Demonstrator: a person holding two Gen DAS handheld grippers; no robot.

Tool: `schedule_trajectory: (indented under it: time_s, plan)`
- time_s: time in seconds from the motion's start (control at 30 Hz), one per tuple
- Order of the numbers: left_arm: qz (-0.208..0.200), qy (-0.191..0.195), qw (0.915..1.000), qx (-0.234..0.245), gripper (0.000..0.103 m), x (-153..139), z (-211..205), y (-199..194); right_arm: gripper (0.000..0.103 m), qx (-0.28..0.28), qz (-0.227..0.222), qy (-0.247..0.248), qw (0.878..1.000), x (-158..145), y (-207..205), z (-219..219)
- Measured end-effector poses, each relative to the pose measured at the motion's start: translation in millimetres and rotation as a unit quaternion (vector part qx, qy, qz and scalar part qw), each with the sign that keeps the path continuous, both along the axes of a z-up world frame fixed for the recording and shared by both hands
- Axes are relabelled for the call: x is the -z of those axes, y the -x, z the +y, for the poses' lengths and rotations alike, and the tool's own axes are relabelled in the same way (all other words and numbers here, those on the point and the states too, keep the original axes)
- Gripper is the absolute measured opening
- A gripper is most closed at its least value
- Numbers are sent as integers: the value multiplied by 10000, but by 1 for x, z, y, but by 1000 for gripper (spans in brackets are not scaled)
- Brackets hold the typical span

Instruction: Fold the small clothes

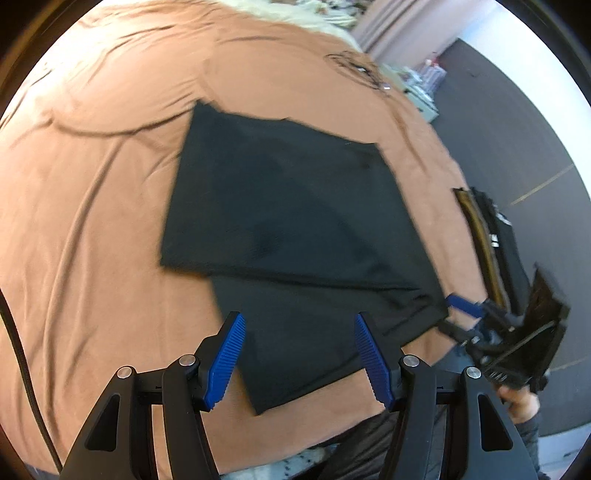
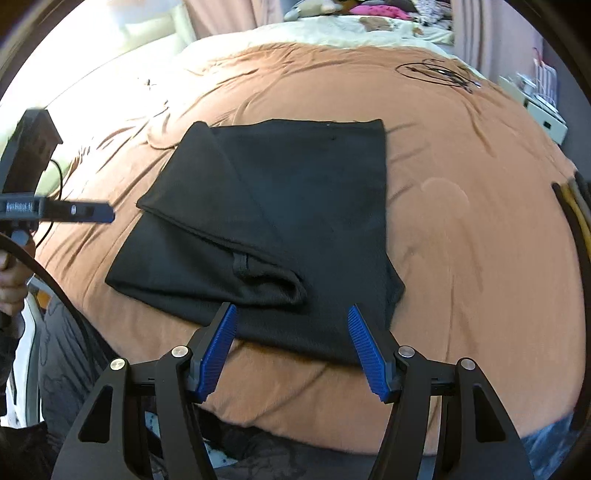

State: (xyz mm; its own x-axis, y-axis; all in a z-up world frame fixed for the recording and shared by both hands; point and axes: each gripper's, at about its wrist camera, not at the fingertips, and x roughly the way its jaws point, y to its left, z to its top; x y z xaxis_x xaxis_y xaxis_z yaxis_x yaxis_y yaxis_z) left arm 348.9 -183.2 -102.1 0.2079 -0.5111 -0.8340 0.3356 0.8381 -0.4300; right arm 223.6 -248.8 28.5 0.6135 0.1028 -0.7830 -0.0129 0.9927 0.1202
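Note:
A black garment (image 1: pixel 295 229) lies partly folded on the brown bed sheet (image 1: pixel 92 184). It also shows in the right wrist view (image 2: pixel 280 206), with a folded layer on top and a rolled edge near the front. My left gripper (image 1: pixel 299 358) is open and empty, hovering over the garment's near corner. My right gripper (image 2: pixel 291 350) is open and empty, just above the garment's near edge. The right gripper shows in the left wrist view (image 1: pixel 448 312) beside the garment's right corner. The left gripper shows in the right wrist view (image 2: pixel 107 214) at the left.
A black cable coil (image 2: pixel 436 74) lies on the sheet at the far right. A stack of dark folded items (image 1: pixel 495 243) sits at the bed's right edge. A cream blanket (image 2: pixel 351 33) and toys lie at the far end. Dark floor (image 1: pixel 517 129) lies to the right.

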Motion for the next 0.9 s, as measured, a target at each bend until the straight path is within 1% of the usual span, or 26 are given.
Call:
schedule_trajectory:
  time_s: [0.1, 0.13, 0.2, 0.27, 0.3, 0.33, 0.4, 0.47, 0.7, 0.73, 0.77, 0.8, 0.87, 0.9]
  plan:
    - [73, -121, 9999, -74, 62, 13, 7, 2, 56, -169, 145, 215, 9995, 2, -17, 7]
    - [112, -144, 9998, -87, 60, 18, 7, 2, 54, -216, 206, 302, 9991, 3, -24, 9]
    - [177, -233, 9995, -97, 55, 27, 7, 4, 53, -285, 372, 493, 9977, 7, -35, 12]
    - [268, -270, 9993, -69, 48, 37, 7, 6, 52, -400, 553, 707, 9952, 13, -47, 15]
    - [294, -290, 9991, -51, 47, 41, 6, 7, 51, -446, 611, 835, 9936, 15, -51, 17]
    - [263, -322, 9991, -52, 46, 42, 4, 8, 48, -517, 675, 970, 9916, 16, -55, 20]
    - [196, -362, 9991, -49, 43, 44, 4, 9, 46, -637, 724, 1037, 9899, 15, -62, 24]
    - [142, -451, 9989, -44, 37, 44, 3, 9, 45, -738, 742, 1123, 9882, 12, -70, 29]
    - [123, -515, 9986, 10, 34, 46, 4, 8, 44, -1061, 810, 1307, 9824, 16, -93, 53]
    - [132, -508, 9986, 13, 34, 47, 4, 8, 37, -1089, 807, 1278, 9825, 20, -94, 53]
    - [141, -499, 9987, 14, 34, 47, 4, 7, 26, -1120, 813, 1196, 9831, 22, -94, 53]
    - [148, -495, 9987, 18, 34, 47, 5, 6, 21, -1120, 812, 1084, 9844, 23, -95, 51]
    - [150, -502, 9986, 25, 34, 46, 5, 5, 5, -959, 758, 857, 9888, 20, -95, 42]
    - [147, -509, 9986, 22, 34, 46, 4, 5, 3, -802, 730, 727, 9914, 18, -94, 36]
